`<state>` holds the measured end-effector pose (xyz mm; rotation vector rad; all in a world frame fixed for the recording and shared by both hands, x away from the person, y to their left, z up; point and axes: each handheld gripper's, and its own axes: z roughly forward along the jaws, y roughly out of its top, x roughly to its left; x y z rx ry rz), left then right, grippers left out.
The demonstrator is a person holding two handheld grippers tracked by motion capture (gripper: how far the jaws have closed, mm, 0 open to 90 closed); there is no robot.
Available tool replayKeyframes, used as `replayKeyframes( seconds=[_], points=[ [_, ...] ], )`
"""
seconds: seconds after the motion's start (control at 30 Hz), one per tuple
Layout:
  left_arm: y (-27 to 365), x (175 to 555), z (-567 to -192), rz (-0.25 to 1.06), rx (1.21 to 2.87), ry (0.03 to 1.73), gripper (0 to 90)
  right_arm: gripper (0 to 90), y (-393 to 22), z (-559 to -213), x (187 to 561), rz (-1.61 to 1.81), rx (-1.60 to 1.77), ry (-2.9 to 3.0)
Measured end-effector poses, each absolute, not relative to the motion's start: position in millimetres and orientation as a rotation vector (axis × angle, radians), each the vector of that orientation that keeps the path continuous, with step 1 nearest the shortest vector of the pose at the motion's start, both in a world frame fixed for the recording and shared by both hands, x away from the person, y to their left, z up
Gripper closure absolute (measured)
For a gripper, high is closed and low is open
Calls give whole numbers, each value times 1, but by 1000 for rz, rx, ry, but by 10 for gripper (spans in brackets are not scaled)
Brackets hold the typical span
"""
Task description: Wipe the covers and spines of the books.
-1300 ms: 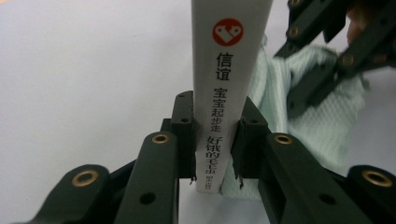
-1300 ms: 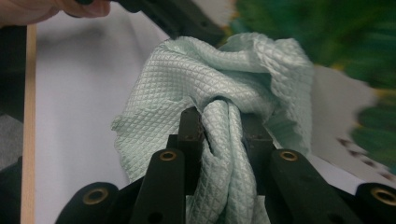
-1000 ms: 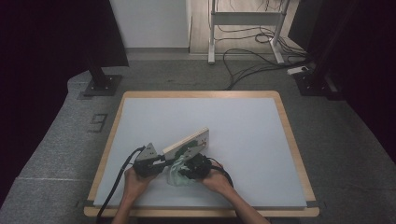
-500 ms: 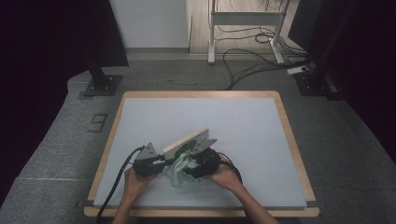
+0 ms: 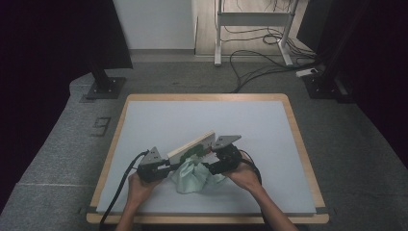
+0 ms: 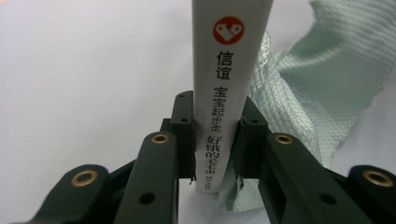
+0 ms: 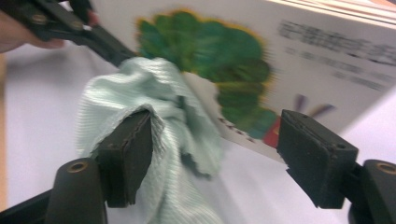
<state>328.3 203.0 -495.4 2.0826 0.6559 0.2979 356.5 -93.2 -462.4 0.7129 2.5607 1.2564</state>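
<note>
A white board book point(image 5: 191, 146) with a green caterpillar picture on its cover point(image 7: 317, 60) stands tilted on one edge on the table. My left gripper point(image 5: 168, 168) is shut on its spine point(image 6: 231, 46), near the lower end. A pale green mesh cloth point(image 5: 192, 176) lies crumpled against the book's cover side point(image 6: 317, 88). My right gripper point(image 5: 210, 168) hovers just right of the cloth. Its jaws have just been opening and now stand wide point(image 7: 217, 154). The cloth point(image 7: 140, 88) hangs loose over the left pad and nothing is pinched.
The white table top point(image 5: 288, 144) has a wooden rim and bare room to the back and right. Black cables trail from both grippers toward the front edge. Dark stands and floor cables lie beyond the table.
My right gripper opened, let go of the cloth, and moved up and to the right. The cloth slumped beside the book. The left gripper and book stayed put.
</note>
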Motion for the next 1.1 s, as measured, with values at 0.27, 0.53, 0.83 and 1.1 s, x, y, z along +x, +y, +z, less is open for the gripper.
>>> replayKeyframes(
  seconds=[0.27,0.53,0.83,1.1],
  points=[
    [203,328,-495,299,2084,655,732,224,-101,-465,359,1259,734,2585],
    [203,328,-495,300,2084,654,732,224,-115,-470,345,1240,739,2604],
    [203,328,-496,298,2083,658,731,170,-138,-465,360,1246,824,2525],
    [202,328,-495,296,2083,662,728,149,-122,-476,393,1287,818,2528]
  ],
)
